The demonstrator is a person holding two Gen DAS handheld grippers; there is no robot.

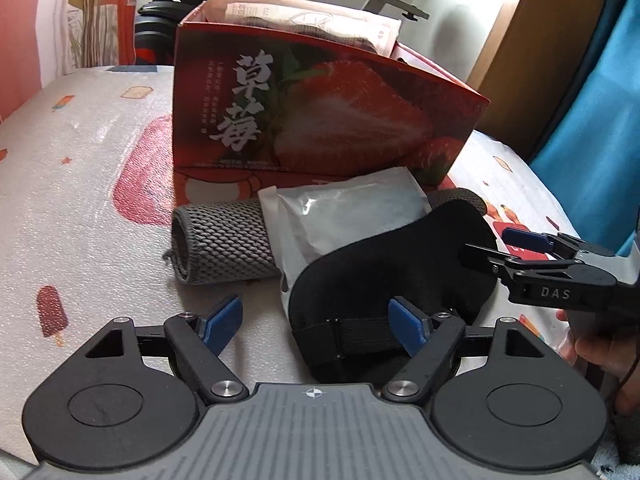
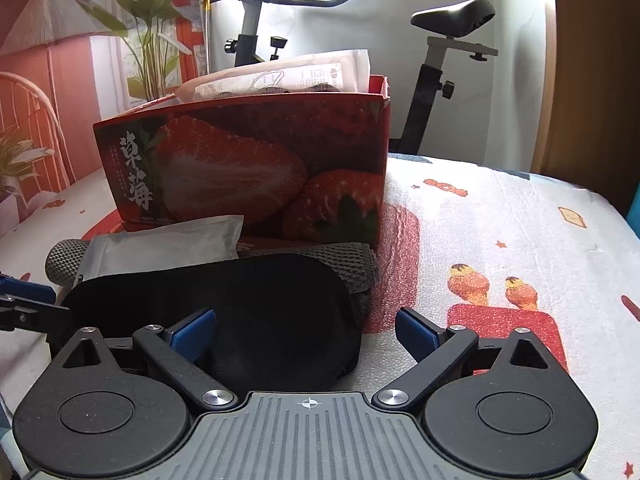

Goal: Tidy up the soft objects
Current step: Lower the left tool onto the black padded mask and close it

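Note:
A black eye mask (image 1: 392, 264) lies on the patterned cover, resting partly on a white packet (image 1: 344, 208) and a grey mesh sleeve (image 1: 224, 240). My left gripper (image 1: 316, 320) is open low over the mask's strap end, its right pad (image 1: 408, 324) by the strap and its left pad off to the side. In the right wrist view my right gripper (image 2: 306, 334) stands open around the other end of the mask (image 2: 248, 304). It also shows in the left wrist view as the right gripper (image 1: 486, 242), at the mask's edge. Behind stands the red strawberry box (image 2: 248, 160).
The box (image 1: 320, 120) holds paper packets that stick up above its rim. An exercise bike (image 2: 440, 60) stands beyond the bed's far edge. A hand (image 1: 600, 356) grips the right tool. Bare cover (image 2: 500, 240) spreads to the right of the mask.

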